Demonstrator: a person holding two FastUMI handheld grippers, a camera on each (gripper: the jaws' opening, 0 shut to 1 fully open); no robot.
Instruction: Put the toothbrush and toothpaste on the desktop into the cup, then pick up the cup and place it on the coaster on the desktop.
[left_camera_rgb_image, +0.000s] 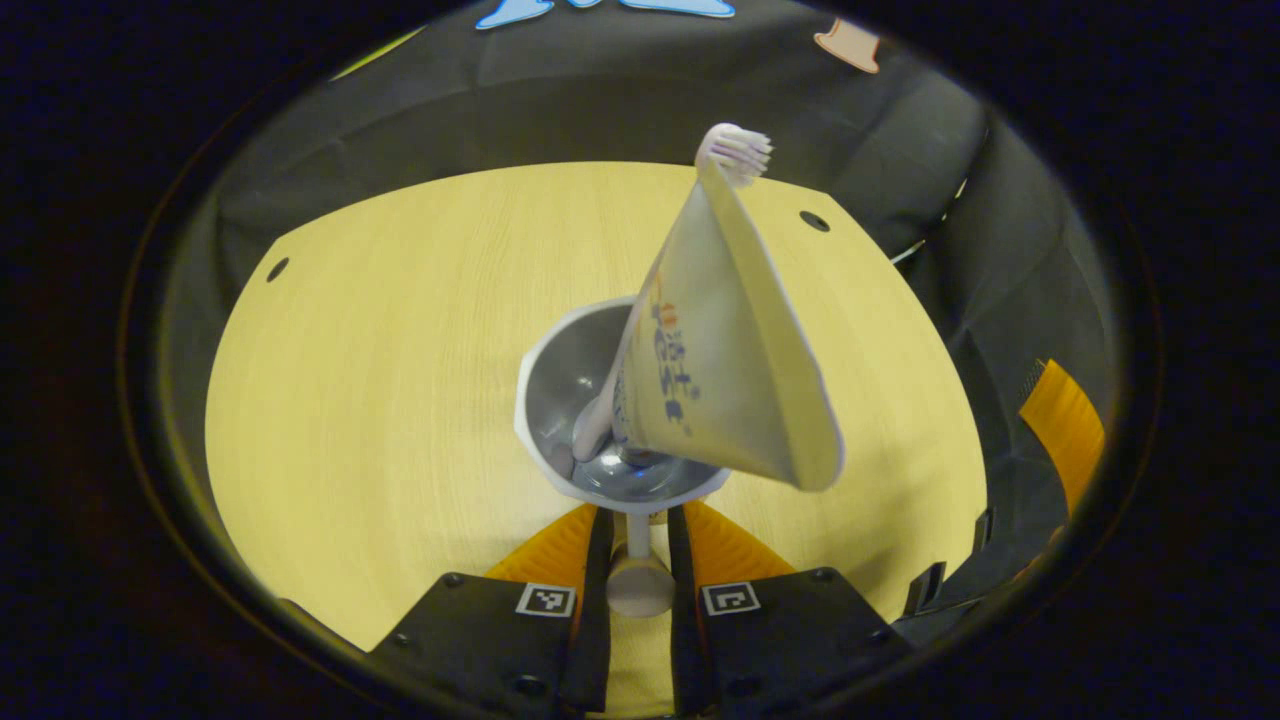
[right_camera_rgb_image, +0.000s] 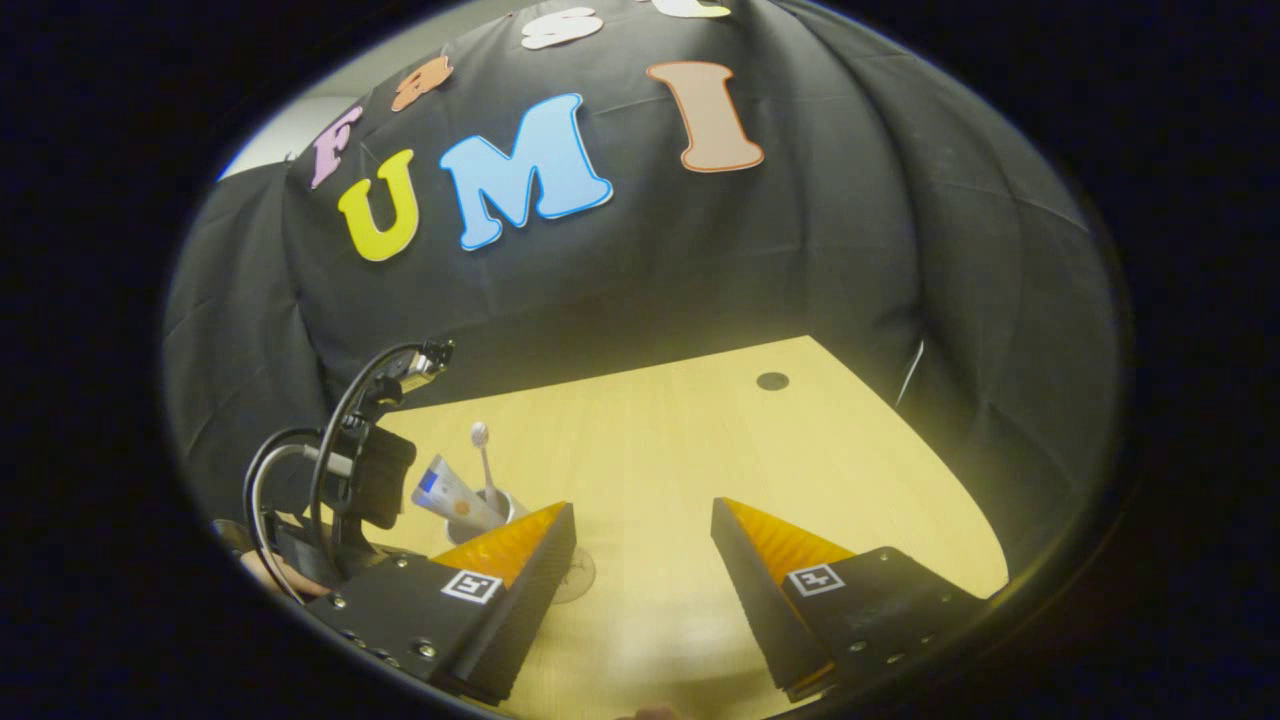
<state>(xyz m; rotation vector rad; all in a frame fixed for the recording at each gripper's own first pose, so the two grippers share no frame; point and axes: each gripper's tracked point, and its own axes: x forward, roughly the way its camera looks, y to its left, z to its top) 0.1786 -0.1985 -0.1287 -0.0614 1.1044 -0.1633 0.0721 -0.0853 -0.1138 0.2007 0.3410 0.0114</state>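
A grey stemmed cup (left_camera_rgb_image: 570, 390) stands over the wooden desktop (left_camera_rgb_image: 380, 400). My left gripper (left_camera_rgb_image: 640, 520) is shut on its thin stem, just above the round foot (left_camera_rgb_image: 640, 587). The toothpaste tube (left_camera_rgb_image: 720, 370) leans out of the bowl to the right. Behind the tube, the toothbrush's bristled head (left_camera_rgb_image: 738, 152) pokes up. In the right gripper view the cup (right_camera_rgb_image: 462, 527) holds the toothpaste tube (right_camera_rgb_image: 450, 495) and the toothbrush (right_camera_rgb_image: 483, 462), with the left gripper (right_camera_rgb_image: 350, 490) beside it. My right gripper (right_camera_rgb_image: 643, 505) is open over bare wood. A pale round disc (right_camera_rgb_image: 580, 575), likely the coaster, lies by its left finger.
The desktop has small dark holes (left_camera_rgb_image: 278, 268) (left_camera_rgb_image: 814, 220) (right_camera_rgb_image: 771, 380) near its far corners. Black cloth walls surround it closely. Part of the right gripper (left_camera_rgb_image: 1062, 430) shows at the table's right edge. A hand (right_camera_rgb_image: 270, 575) and cables (right_camera_rgb_image: 330, 440) sit behind the left gripper.
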